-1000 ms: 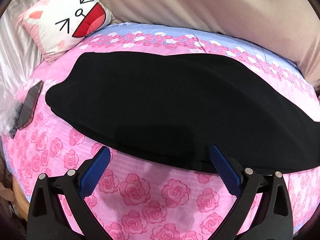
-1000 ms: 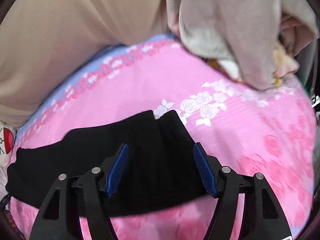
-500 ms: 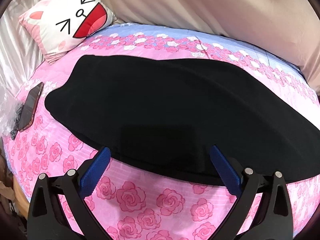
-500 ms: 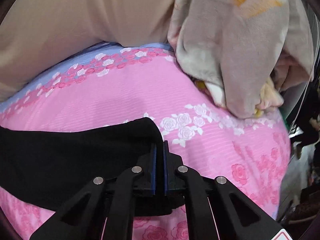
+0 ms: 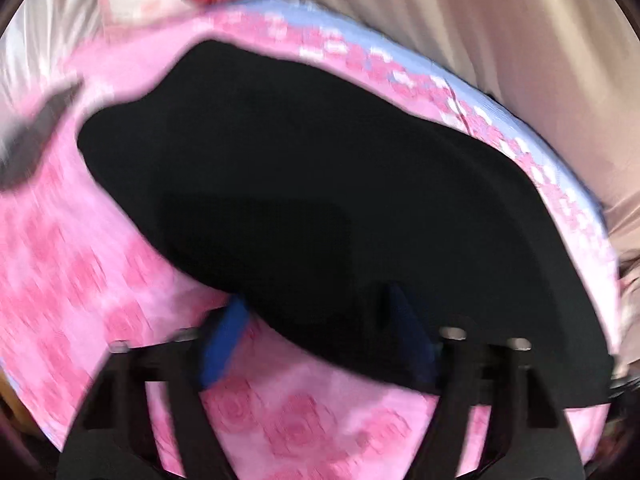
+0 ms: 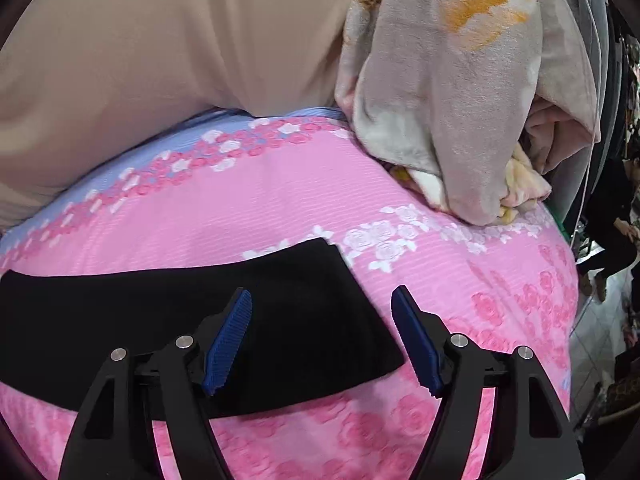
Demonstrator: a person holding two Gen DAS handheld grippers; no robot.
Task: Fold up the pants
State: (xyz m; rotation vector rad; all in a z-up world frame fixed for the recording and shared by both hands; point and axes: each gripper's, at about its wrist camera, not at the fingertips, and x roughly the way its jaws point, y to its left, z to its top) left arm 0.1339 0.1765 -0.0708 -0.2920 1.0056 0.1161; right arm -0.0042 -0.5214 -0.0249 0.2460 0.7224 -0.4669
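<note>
The black pants (image 5: pixel 328 184) lie flat along the pink bed (image 6: pixel 280 200), soft and limp, best pinched at an edge: the left gripper (image 5: pixel 316 332) is closing over the near hem, the right gripper (image 6: pixel 320 336) opening, empty, above the end.

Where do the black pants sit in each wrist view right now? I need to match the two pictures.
Left wrist view: the black pants fill the middle, running from upper left to the right edge, their near hem between the left tool's blue pads.
Right wrist view: only one end of the pants shows, lower left, behind the right tool's pads.
Shared landmark: the pink rose bedsheet's blue border strip along the beige fabric behind.
</note>
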